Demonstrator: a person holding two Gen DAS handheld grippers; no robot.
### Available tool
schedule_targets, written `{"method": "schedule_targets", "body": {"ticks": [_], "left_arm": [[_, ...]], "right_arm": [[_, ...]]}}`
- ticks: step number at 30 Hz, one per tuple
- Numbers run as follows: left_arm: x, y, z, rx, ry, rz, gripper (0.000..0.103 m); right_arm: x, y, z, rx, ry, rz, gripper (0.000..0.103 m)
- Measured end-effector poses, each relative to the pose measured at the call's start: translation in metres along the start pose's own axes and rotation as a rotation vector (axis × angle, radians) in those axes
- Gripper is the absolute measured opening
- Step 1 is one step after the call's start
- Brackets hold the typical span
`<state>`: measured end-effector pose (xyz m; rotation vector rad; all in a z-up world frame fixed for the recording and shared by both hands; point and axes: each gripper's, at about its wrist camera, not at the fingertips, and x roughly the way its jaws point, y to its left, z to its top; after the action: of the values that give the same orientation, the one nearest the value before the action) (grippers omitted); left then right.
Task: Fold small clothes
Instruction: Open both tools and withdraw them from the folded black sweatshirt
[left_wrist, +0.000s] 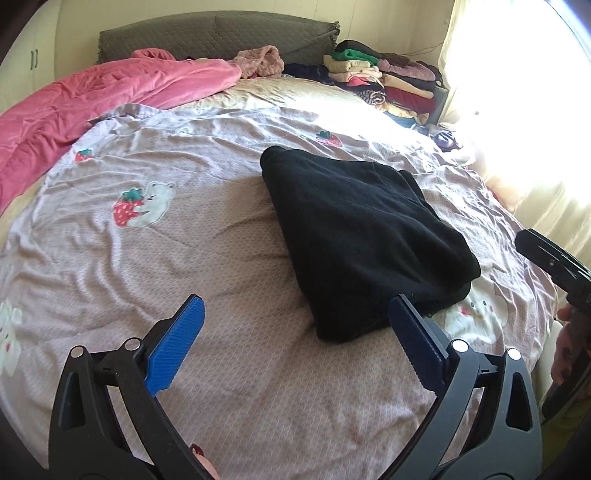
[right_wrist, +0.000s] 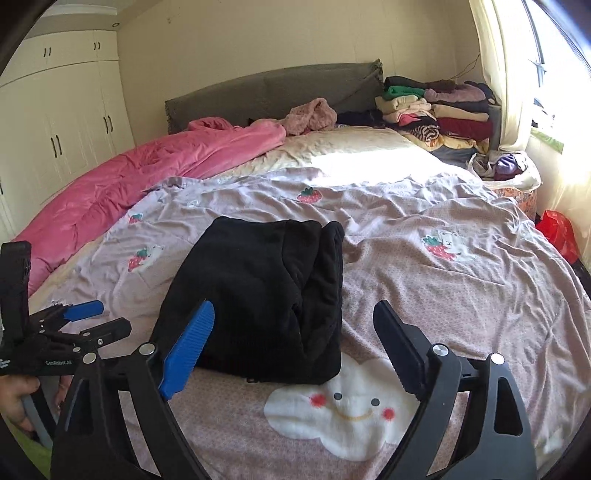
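We see a bed covered by a pale pink sheet (left_wrist: 229, 236) printed with strawberries and bears. On it, near us and roughly central, lies a black garment (left_wrist: 354, 236), a soft fleecy piece already folded into a thick rectangular bundle, with its layered edges showing along the right side in the right wrist view.

Our left gripper (left_wrist: 295, 332) is spread wide and holds nothing; its right finger sits just beside the near corner of the bundle. Our right gripper (right_wrist: 295, 332) is also wide open and empty, hovering above the near edge of the garment, over a smiling cloud patch (right_wrist: 347, 406) on the sheet.

Far off, by the grey headboard (right_wrist: 273, 88), sits a stack of folded clothes (right_wrist: 436, 110) (likely the finished pile), and a pink quilt (left_wrist: 92, 103) is bunched along the left.

We judge this fold nearly done. To finish well, each claw should pinch all layers at a near corner, grip deep enough that the plush fabric cannot slip, then lift both sides level so the bundle does not sag open
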<state>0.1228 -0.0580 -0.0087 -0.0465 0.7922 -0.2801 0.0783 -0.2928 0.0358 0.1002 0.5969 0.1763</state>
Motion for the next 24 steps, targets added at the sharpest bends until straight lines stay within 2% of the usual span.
{"method": "schedule_targets", "body": {"ticks": [2, 10, 15, 19, 24], "left_arm": [[-0.007, 0.001, -0.004, -0.001, -0.005, 0.005, 0.094], [-0.038, 0.004, -0.028, -0.024, -0.047, 0.005, 0.094], [-0.048, 0.002, -0.046, -0.033, -0.041, -0.001, 0.094], [-0.048, 0.005, -0.058, -0.057, -0.023, -0.017, 0.094], [-0.042, 0.005, -0.065, -0.060, 0.002, 0.013, 0.094]], "right_arm": [[-0.012, 0.003, -0.004, -0.003, -0.016, -0.016, 0.095], [-0.044, 0.016, -0.021, -0.003, -0.053, -0.033, 0.098], [-0.047, 0.019, -0.037, -0.007, -0.022, -0.060, 0.098], [-0.040, 0.019, -0.057, 0.024, 0.037, -0.071, 0.098], [-0.029, 0.024, -0.073, 0.028, 0.088, -0.075, 0.098]]}}
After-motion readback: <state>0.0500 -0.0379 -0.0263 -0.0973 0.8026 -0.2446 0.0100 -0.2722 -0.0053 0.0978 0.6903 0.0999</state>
